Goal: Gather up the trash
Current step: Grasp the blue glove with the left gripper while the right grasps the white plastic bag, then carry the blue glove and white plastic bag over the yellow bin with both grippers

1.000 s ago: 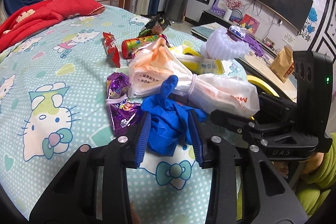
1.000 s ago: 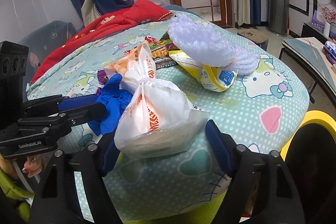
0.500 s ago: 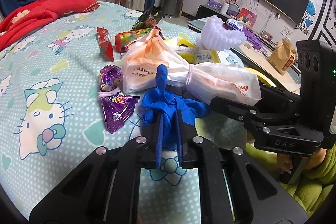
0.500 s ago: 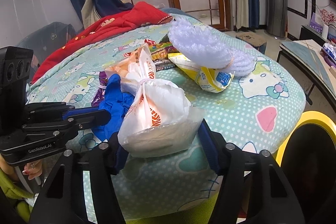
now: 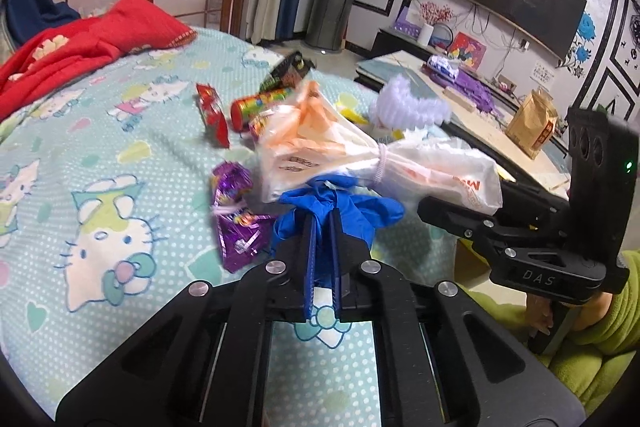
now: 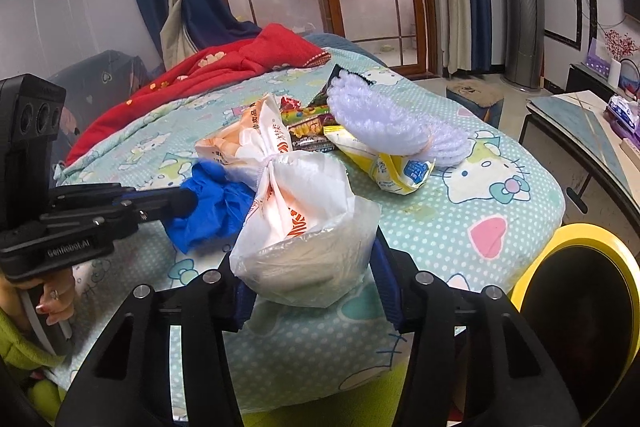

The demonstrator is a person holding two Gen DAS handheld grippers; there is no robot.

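Note:
My left gripper (image 5: 322,223) is shut on a crumpled blue glove (image 5: 340,207), lifted a little off the bed; it also shows in the right wrist view (image 6: 212,205). My right gripper (image 6: 310,267) is shut on the near end of a tied white and orange plastic bag (image 6: 300,223), which also shows in the left wrist view (image 5: 360,155). Beyond lie a purple wrapper (image 5: 234,211), a red wrapper (image 5: 212,115), a snack tube (image 5: 260,105), a yellow packet (image 6: 384,163) and white foam netting (image 6: 392,123).
All lies on a teal cartoon-cat bedspread (image 5: 100,227) with a red blanket (image 5: 80,47) at the far left. A yellow-rimmed bin (image 6: 580,299) stands by the bed's right edge. A low table (image 5: 480,115) with a paper bag stands beyond.
My left gripper closed on the blue glove and raised it slightly. My right gripper narrowed onto the plastic bag's end and lifted it a little.

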